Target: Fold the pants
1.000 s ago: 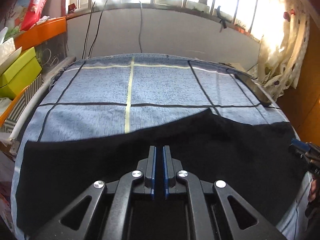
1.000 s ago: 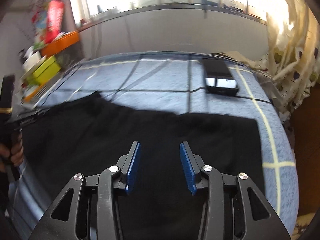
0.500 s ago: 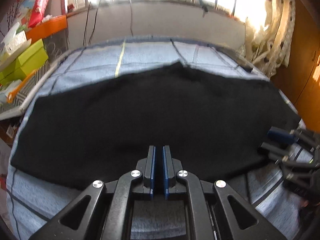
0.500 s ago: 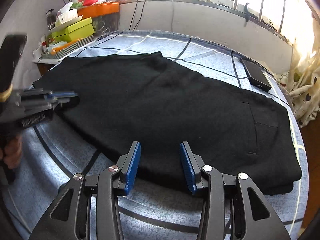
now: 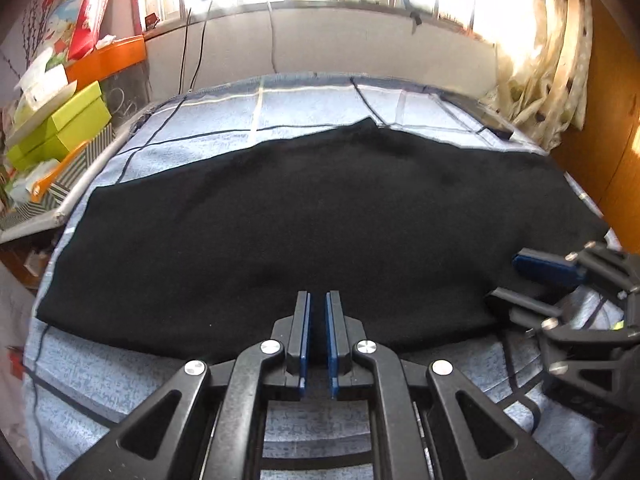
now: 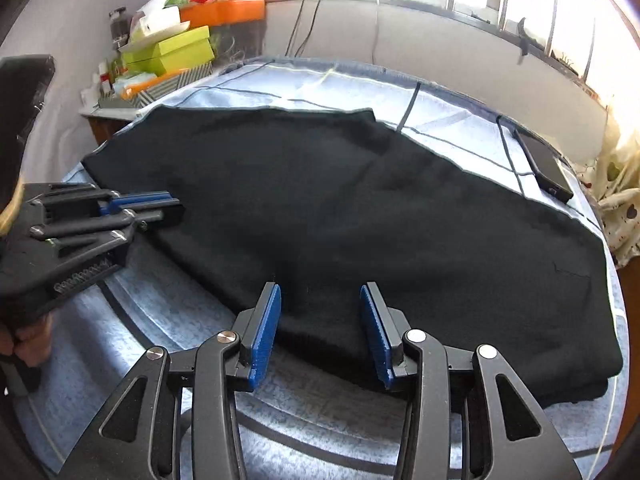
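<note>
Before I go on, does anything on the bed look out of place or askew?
Only a black phone lying on the blue cloth beside the pants' far edge, apart from them but within reach of a fold. The pants lie flat, already doubled, with no damage visible.

The left tongs are matte black plastic, with triangular cut-outs in the linkage arms, round silver screw heads at the pivots and ridged blue pads lining the fingers. The right tongs match them. Pale embossed lettering, too small to read, runs along the left body; bare fingers grip its handle.
</note>
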`<state>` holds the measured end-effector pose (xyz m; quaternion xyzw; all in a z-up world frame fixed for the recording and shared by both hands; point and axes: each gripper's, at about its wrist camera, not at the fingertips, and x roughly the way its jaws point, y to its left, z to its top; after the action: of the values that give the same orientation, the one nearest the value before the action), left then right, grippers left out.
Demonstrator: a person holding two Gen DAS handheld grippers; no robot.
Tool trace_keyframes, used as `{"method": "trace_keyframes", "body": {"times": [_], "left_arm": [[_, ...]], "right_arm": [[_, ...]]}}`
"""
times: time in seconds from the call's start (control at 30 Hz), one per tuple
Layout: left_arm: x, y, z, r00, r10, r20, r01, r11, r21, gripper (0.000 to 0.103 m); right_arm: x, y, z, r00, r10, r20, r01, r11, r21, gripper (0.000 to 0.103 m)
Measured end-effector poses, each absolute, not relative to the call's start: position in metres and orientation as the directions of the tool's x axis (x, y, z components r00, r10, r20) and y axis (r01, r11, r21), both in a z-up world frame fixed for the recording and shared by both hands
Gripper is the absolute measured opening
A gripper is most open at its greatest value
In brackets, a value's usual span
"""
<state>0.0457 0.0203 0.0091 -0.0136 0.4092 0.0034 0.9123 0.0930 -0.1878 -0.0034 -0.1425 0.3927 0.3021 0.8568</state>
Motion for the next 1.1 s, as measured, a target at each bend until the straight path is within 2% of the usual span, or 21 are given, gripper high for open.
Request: {"method": "trace_keyframes", "body": {"times": [0.27, 0.5, 0.57, 0.67, 0.83, 0.97, 1.1], "left_arm": [[0.039, 0.034, 0.014, 0.67, 0.047, -0.741, -0.065, 0.998, 0.004, 0.009], [0.039, 0.061, 0.01, 0.662, 0.111, -0.742, -0.146, 0.989, 0.018, 0.009], [0.038, 0.068, 0.008, 0.66, 0.113, -0.743, -0.158, 0.987, 0.01, 0.01], [0.037, 0.075, 0.009, 0.658, 0.137, -0.74, -0.181, 0.983, 0.022, 0.01], [0.037, 0.105, 0.007, 0.644, 0.194, -0.74, -0.265, 0.964, 0.022, 0.01], [0.032, 0.129, 0.006, 0.641, 0.209, -0.738, -0.306, 0.952, 0.004, 0.01], [0.031, 0.143, 0.004, 0.653, 0.163, -0.739, -0.307, 0.95, -0.062, 0.01]], "right_arm": [[0.091, -0.209, 0.012, 0.541, 0.416, -0.731, -0.62, 0.785, -0.012, 0.044], [0.112, -0.251, -0.003, 0.562, 0.32, -0.763, -0.507, 0.862, -0.013, 0.044], [0.113, -0.263, -0.002, 0.555, 0.349, -0.755, -0.501, 0.865, 0.032, 0.044], [0.114, -0.274, 0.004, 0.595, 0.299, -0.746, -0.472, 0.881, -0.023, 0.044], [0.125, -0.307, 0.003, 0.61, 0.235, -0.757, -0.383, 0.923, -0.022, 0.044], [0.129, -0.331, 0.001, 0.617, 0.214, -0.758, -0.32, 0.947, 0.006, 0.044], [0.131, -0.334, -0.001, 0.603, 0.233, -0.763, -0.315, 0.948, 0.041, 0.045]]}}
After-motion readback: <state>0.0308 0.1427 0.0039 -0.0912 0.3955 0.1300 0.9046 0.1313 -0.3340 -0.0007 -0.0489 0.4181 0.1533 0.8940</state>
